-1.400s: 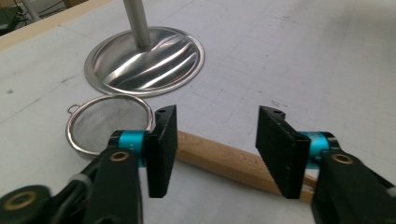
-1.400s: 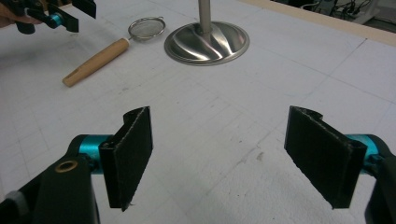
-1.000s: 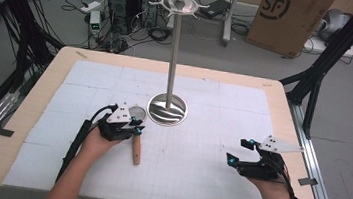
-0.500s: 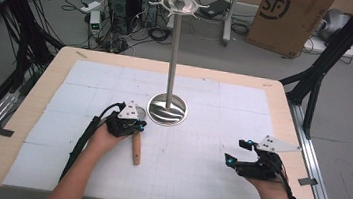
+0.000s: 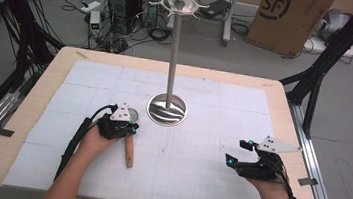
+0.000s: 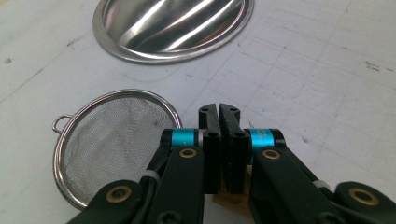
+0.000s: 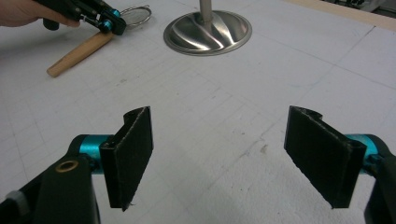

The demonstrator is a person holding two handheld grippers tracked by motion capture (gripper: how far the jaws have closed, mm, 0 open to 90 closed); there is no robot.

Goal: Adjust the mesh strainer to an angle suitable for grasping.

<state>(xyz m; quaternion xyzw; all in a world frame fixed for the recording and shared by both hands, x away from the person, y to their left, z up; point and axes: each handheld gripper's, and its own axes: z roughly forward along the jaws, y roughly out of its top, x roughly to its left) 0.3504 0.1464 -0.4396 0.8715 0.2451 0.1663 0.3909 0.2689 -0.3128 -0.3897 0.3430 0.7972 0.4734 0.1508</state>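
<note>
A small mesh strainer (image 6: 112,144) with a wooden handle (image 5: 129,152) lies flat on the white mat, left of the metal stand's base (image 5: 167,109). My left gripper (image 6: 219,112) sits low over the spot where the handle (image 6: 229,198) meets the mesh (image 5: 133,114). Its jaws are shut, pressed together, with wood showing just beneath them. I cannot tell whether they pinch the strainer's neck. My right gripper (image 7: 219,154) rests at the near right of the mat (image 5: 233,154), open wide with nothing between its pads. It sees the left gripper (image 7: 114,25) and the handle (image 7: 79,53) farther off.
A tall steel pole (image 5: 173,54) rises from the round ribbed base (image 7: 208,30) at the table's middle, with hooks at its top. The white gridded mat (image 5: 195,182) covers the wooden table. Cables, a computer and a cardboard box (image 5: 289,17) lie on the floor beyond.
</note>
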